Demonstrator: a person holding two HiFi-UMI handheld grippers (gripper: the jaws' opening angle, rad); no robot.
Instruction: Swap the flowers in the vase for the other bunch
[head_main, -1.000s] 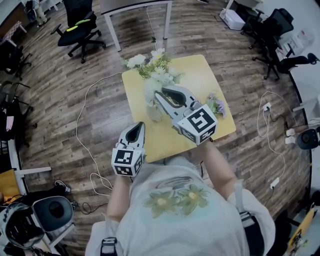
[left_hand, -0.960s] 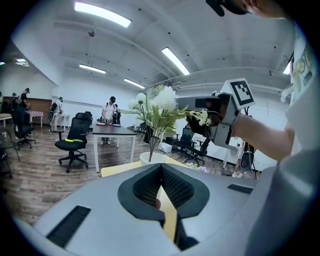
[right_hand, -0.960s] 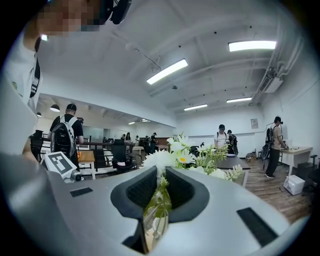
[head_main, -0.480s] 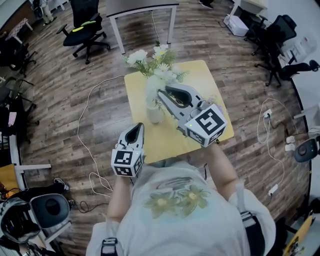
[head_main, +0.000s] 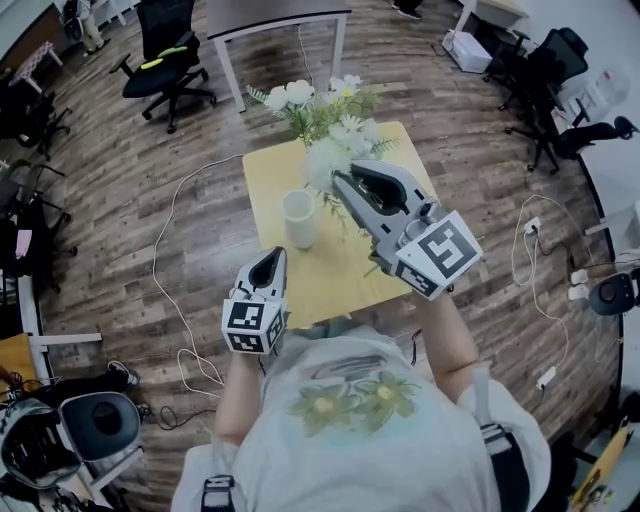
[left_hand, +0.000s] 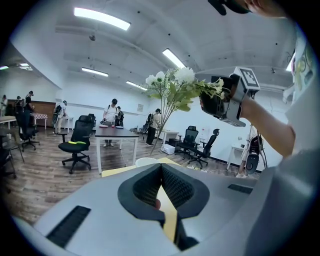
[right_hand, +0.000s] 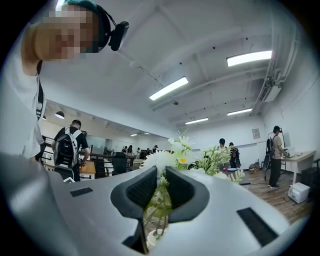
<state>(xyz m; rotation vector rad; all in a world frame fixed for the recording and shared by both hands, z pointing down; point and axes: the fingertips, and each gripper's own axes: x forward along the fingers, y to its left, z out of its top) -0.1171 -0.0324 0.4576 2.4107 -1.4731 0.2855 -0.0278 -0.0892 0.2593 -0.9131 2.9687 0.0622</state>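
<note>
Flowers (head_main: 325, 110) with white heads and green leaves are up in the air over the far side of the yellow tabletop (head_main: 330, 275). The right hand-held gripper (head_main: 342, 180) has them. Its two jaws are almost together and squeeze the thin green stems (right_hand: 159, 200) between them. The flower heads stick out past the tips of the jaws, and the stems hang down under them.

The white vase (head_main: 299, 218) stands upright on the tabletop, just beside the flowers and a bit lower. Its mouth is open and looks empty. The stems do not reach into it.

The left hand-held gripper (head_main: 274, 256) hangs over the near edge of the tabletop, close to the person's body. Its jaws are closed tip to tip and hold nothing. It is well apart from the vase and the flowers.

The tabletop stands on a brown wooden floor (head_main: 130, 180). A thin white cable (head_main: 165, 250) snakes over the floor to the left of it. A black office chair (head_main: 165, 70) and a grey table (head_main: 270, 15) stand further back. Some people (left_hand: 111, 112) stand far off in the room.
</note>
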